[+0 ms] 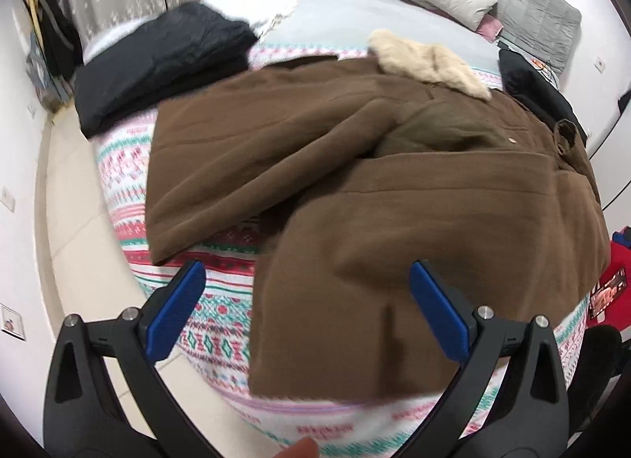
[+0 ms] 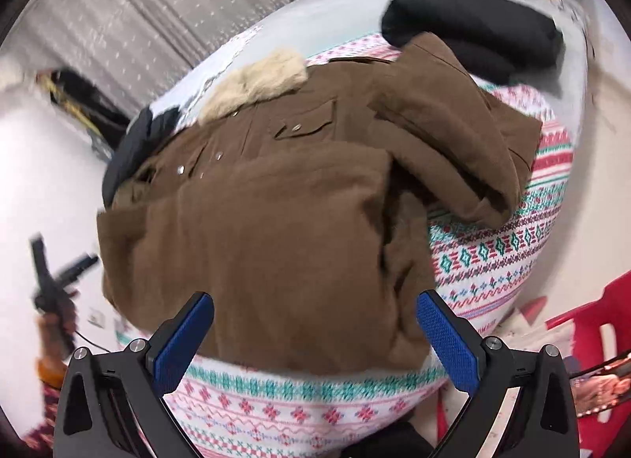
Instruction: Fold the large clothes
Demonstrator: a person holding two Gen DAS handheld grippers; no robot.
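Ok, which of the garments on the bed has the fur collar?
The brown coat spread open on the patterned blanket. Its cream fur collar sits at the far end. The black garments beyond it are plain, folded bundles.

Brown coat (cream fur collar); pink-teal patterned blanket.

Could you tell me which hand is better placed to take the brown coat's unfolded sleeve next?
Probably the left. Its open tongs hover beside the flat sleeve of the brown coat on the patterned blanket. The right tongs, also open, face the coat's hem.
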